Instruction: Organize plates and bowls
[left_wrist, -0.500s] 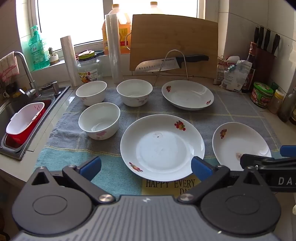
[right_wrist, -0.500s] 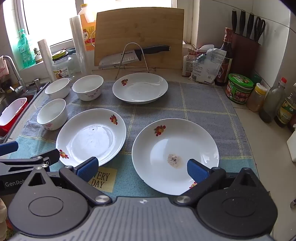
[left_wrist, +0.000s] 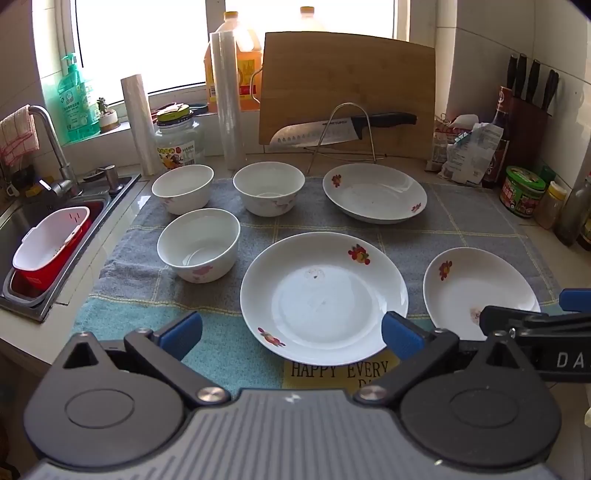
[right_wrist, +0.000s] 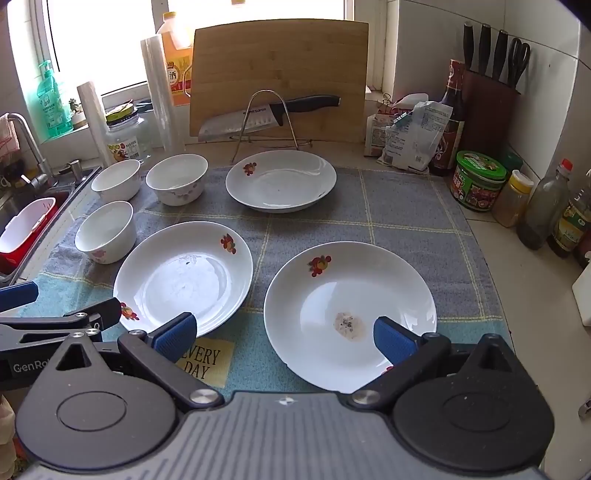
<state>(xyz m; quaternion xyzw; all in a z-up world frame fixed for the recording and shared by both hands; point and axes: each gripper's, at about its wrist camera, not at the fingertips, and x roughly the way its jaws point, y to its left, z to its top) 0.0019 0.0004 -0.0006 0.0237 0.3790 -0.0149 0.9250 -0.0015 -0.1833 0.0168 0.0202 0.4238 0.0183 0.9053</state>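
The grey-and-teal checked cloth (left_wrist: 461, 229) covers the counter, all the crockery spread on it. Three white floral-sprig plates: one at the back (right_wrist: 280, 181), one in the middle (left_wrist: 323, 295), one on the right (right_wrist: 349, 314) whose smudge in the well shows clearly only from the right wrist. Three white bowls (left_wrist: 199, 243) cluster at the left by the steel sink (left_wrist: 22, 218), which the left view shows far better. The left gripper (left_wrist: 291, 332) hangs wide open over the middle plate's near rim; the right gripper (right_wrist: 282, 334) gapes over the smudged plate, empty too.
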